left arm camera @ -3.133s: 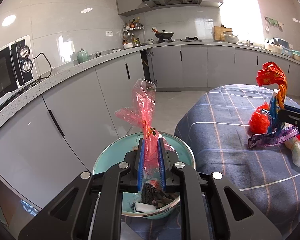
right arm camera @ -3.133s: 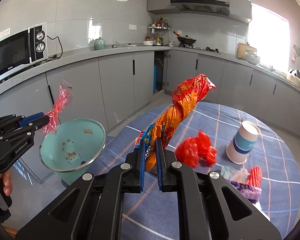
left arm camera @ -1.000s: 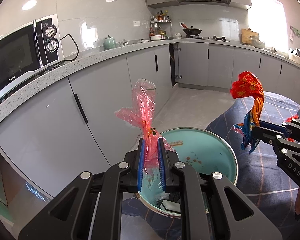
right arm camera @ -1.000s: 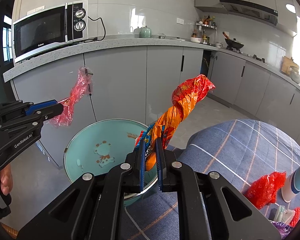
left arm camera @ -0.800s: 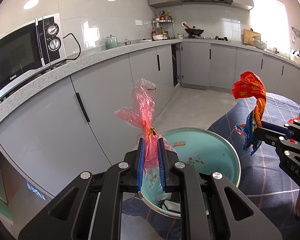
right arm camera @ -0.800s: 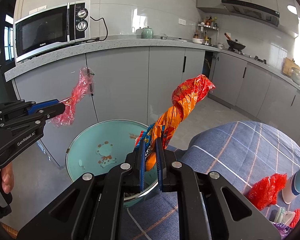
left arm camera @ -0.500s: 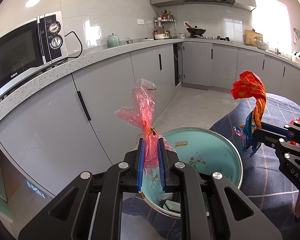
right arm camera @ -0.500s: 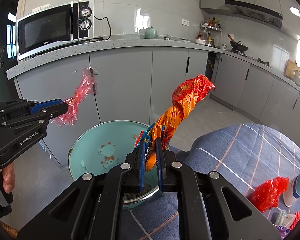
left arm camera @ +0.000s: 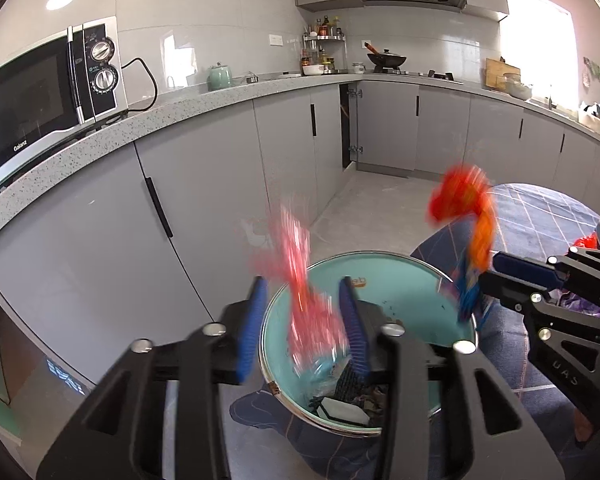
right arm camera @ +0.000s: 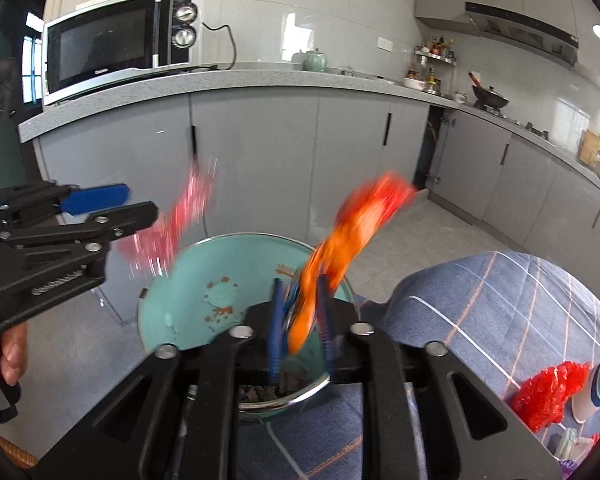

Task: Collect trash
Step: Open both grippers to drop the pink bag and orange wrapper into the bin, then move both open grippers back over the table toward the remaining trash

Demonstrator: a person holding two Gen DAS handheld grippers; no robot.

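Both claws are spread above the teal bin [left arm camera: 412, 280] at the table edge. The pink wrapper [left arm camera: 304, 280] blurs between the left claw [left arm camera: 304, 320]; the orange wrapper [right arm camera: 340, 248] blurs between the right claw [right arm camera: 300, 320].

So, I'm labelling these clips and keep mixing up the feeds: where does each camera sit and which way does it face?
Left wrist: on the left gripper, looking forward along its parted fingers at the teal bin and grey cabinets; the right gripper enters from the right.
Right wrist: on the right gripper, looking down into the bin; the left gripper and a hand show at left.
Both see the bin, the blurred pink wrapper and orange wrapper, and the microwave.
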